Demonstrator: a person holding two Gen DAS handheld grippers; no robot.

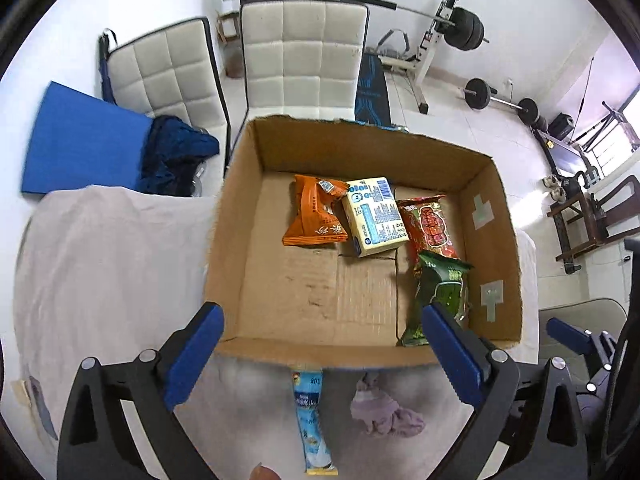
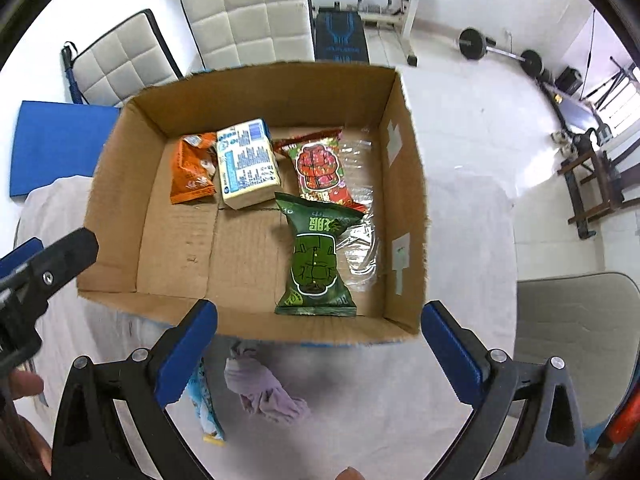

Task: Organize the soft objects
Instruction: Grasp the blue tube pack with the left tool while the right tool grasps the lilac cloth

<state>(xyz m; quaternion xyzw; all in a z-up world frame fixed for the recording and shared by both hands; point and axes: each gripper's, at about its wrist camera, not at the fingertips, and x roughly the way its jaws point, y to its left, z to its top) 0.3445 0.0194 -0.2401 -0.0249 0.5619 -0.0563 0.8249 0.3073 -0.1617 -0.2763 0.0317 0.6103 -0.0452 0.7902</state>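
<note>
Soft objects: we count four packets already in the cardboard box (image 1: 496, 216): orange packet (image 1: 316, 212), cream pack (image 1: 374, 216), red packet (image 1: 430, 224), green packet (image 2: 316, 256).
Still outside: light-blue sachet (image 1: 312, 412) and lilac cloth (image 2: 264, 392), both on the white table cover (image 1: 100, 264), just ahead of and below our fingers, short of the box's near wall.
Left gripper (image 1: 320, 344): jaws spread wide, holding nothing.
Right gripper (image 2: 320, 344): jaws spread wide, holding nothing.
Step, as we judge: between placements, picking next.
Next move: lower onto cloth or sachet, pinch gently, lift over near wall.
</note>
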